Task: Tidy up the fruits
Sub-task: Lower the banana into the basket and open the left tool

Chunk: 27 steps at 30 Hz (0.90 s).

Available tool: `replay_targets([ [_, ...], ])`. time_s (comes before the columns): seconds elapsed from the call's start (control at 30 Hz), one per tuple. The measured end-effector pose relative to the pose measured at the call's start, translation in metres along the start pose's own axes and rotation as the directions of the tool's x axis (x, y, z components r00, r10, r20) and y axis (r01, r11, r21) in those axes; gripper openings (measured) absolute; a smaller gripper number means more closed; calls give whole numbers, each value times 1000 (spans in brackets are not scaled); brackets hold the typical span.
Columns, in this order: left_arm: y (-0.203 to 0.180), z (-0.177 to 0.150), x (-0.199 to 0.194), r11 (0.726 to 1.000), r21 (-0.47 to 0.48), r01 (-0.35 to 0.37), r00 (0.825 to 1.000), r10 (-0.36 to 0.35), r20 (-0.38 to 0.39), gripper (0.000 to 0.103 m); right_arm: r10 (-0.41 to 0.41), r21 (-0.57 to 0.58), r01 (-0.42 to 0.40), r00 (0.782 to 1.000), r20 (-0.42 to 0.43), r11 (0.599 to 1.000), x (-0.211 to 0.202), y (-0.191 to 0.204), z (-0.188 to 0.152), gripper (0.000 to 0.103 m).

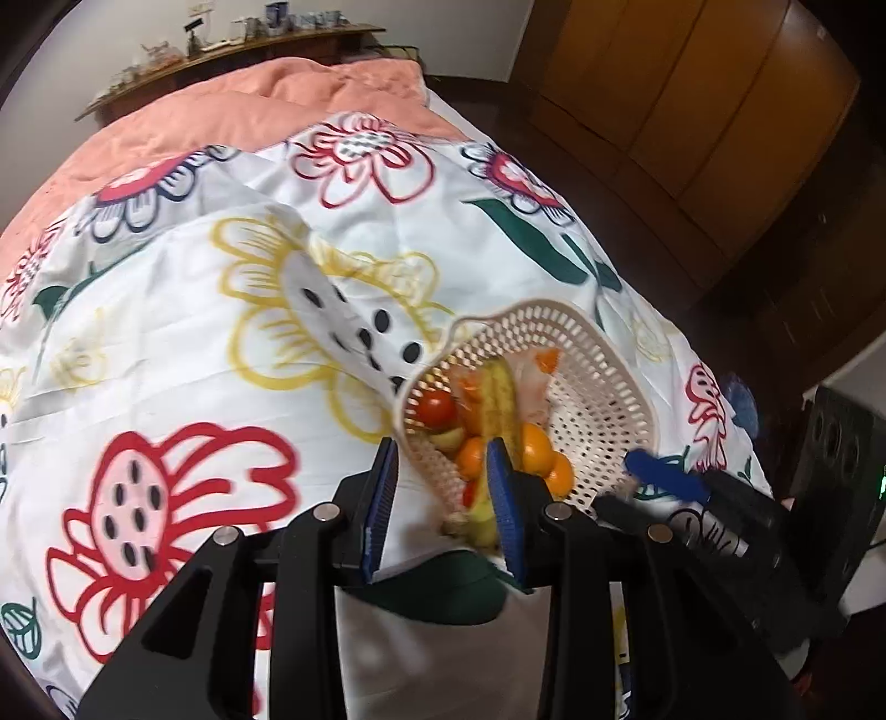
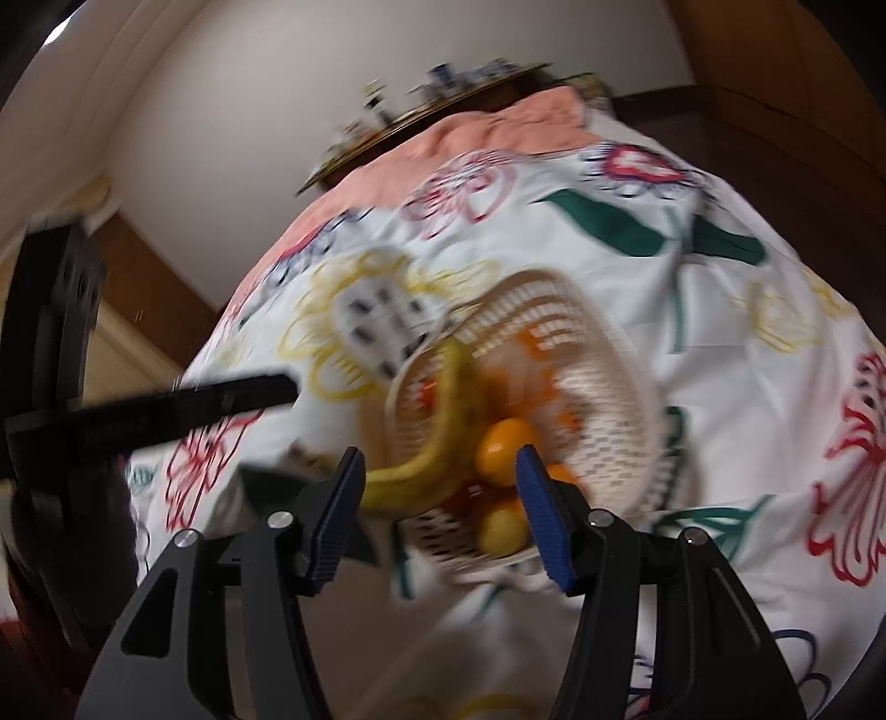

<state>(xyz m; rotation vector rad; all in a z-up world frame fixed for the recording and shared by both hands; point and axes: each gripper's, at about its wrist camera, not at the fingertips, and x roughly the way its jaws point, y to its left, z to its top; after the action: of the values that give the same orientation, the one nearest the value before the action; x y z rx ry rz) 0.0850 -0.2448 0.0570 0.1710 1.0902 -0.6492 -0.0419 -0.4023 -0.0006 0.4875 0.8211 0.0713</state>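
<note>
A cream perforated basket (image 1: 598,387) sits on the flowered bedspread, full of fruit: oranges (image 1: 537,446), a tomato (image 1: 436,409), a banana (image 1: 501,396) and green-yellow pieces. My left gripper (image 1: 443,471) is open, its jaws straddling the basket's near rim without holding it. In the right wrist view the basket (image 2: 614,387) is blurred; the banana (image 2: 443,421) curves over its near-left rim beside an orange (image 2: 501,451). My right gripper (image 2: 440,482) is open and empty just before the basket. It also shows in the left wrist view (image 1: 664,476), at the basket's right.
The flowered bedspread (image 1: 194,332) covers the bed, with a peach quilt (image 1: 249,105) behind. A wooden wardrobe (image 1: 692,99) stands at right, a cluttered shelf (image 1: 221,50) at the back wall. The left gripper's black body (image 2: 155,410) crosses the right view's left side.
</note>
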Motion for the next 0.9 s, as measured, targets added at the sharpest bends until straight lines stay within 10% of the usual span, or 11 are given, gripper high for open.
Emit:
replay_targets([
  [0.37, 20, -5, -13, 999, -37, 9, 999, -8, 34, 42, -56, -234, 33, 994, -93, 972, 49, 63, 2, 70],
  [0.9, 28, -9, -17, 998, -52, 24, 999, -22, 43, 42, -192, -169, 195, 981, 33, 966, 9, 25, 22, 81],
])
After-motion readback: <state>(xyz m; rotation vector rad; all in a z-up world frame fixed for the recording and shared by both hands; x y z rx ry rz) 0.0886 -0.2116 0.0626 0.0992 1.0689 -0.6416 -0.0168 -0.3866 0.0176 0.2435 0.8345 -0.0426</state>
